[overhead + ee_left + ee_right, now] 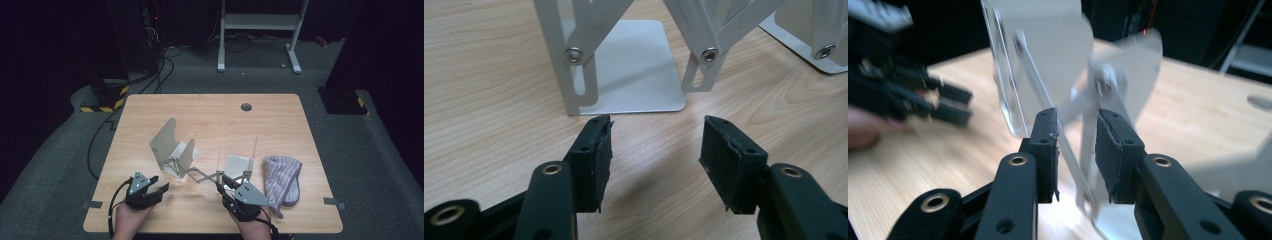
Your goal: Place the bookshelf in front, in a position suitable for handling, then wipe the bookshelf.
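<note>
A silver metal expanding rack (172,150) stands in the middle of the wooden table (210,112), with scissor links (202,175) joining its left panels to a right panel (239,164). My left gripper (160,183) rests near the front left. It is open, its jaws facing the rack's flat base plate (634,65) with nothing between them (654,145). My right gripper (221,181) is at the rack's right end. Its jaws (1075,135) straddle a thin metal strut (1069,160) with a gap on either side, so it is open. The picture there is blurred.
A striped purple and white cloth (282,180) lies bunched at the front right, just beside my right hand. A round cable hole (246,106) sits near the table's far edge. The left gripper (943,102) shows at the left of the right gripper view.
</note>
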The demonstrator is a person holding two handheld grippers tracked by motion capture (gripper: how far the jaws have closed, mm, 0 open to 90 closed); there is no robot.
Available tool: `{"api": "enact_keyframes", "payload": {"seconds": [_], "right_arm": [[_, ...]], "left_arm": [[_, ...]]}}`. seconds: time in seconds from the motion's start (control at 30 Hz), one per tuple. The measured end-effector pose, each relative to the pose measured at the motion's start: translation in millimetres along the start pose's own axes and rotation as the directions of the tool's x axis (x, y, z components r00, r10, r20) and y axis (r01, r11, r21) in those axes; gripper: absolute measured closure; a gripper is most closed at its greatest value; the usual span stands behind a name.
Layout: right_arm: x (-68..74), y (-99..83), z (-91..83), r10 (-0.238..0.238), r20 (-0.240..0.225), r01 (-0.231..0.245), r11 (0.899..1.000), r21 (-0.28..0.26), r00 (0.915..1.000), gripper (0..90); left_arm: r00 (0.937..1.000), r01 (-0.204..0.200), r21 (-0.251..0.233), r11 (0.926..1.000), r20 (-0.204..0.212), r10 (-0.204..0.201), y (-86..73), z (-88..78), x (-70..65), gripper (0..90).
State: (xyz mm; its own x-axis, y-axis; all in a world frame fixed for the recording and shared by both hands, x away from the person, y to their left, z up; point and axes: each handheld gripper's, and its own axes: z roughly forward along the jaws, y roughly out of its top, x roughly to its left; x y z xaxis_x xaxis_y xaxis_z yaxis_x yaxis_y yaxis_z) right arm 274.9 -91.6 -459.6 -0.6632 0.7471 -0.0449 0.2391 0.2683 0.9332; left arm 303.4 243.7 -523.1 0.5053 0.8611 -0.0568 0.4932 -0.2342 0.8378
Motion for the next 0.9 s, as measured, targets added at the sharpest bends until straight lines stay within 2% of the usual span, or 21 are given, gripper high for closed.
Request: {"api": "enact_keyframes", "payload": {"seconds": [0.03, 0.07, 0.13, 0.3, 0.4, 0.5, 0.6, 0.9], "right_arm": [[0.0, 0.0, 0.0, 0.000, 0.000, 0.000, 1.000, 0.000, 1.0000, 70.5], [-3.3, -7.6, 1.7, 0.003, 0.010, -0.004, 1.000, 0.028, 0.9999, 70.5], [-7.7, -13.1, 3.1, 0.009, 0.021, -0.010, 0.999, 0.048, 0.9997, 71.1], [-13.0, -17.9, 4.4, 0.015, 0.040, -0.017, 0.998, 0.058, 0.9991, 71.3], [-15.5, -18.4, 7.2, 0.017, 0.064, -0.020, 0.998, 0.061, 0.9978, 71.2], [-18.8, -19.0, 9.9, 0.027, 0.074, -0.031, 0.997, 0.065, 0.9969, 70.9], [-23.7, -19.1, 14.5, 0.031, 0.096, -0.038, 0.997, 0.071, 0.9949, 70.2], [-43.5, -12.0, 28.1, 0.032, 0.138, -0.046, 0.994, 0.098, 0.9900, 69.3]], "left_arm": [[1.0000, 0.000, 0.000, 1.0000, 0.000, 0.000, 0.0, 0.0, 0.0, 46.3], [1.0000, -0.002, -0.001, 1.0000, 0.001, 0.002, 0.5, 0.9, -1.0, 46.5], [0.9999, -0.006, -0.008, 0.9999, 0.012, 0.006, 2.2, 2.1, -3.4, 46.9], [0.9994, -0.008, -0.018, 0.9998, 0.033, 0.008, 5.4, 3.7, -8.3, 47.7], [0.9982, -0.029, -0.029, 0.9992, 0.052, 0.030, 10.4, 6.4, -16.2, 47.7], [0.9976, -0.031, -0.032, 0.9990, 0.061, 0.033, 12.4, 8.6, -18.5, 47.7], [0.9971, -0.014, -0.046, 0.9989, 0.073, 0.018, 14.9, 12.6, -19.2, 47.9], [0.9986, 0.017, -0.053, 0.9985, 0.051, -0.014, 17.7, 20.1, -13.7, 48.3]]}}
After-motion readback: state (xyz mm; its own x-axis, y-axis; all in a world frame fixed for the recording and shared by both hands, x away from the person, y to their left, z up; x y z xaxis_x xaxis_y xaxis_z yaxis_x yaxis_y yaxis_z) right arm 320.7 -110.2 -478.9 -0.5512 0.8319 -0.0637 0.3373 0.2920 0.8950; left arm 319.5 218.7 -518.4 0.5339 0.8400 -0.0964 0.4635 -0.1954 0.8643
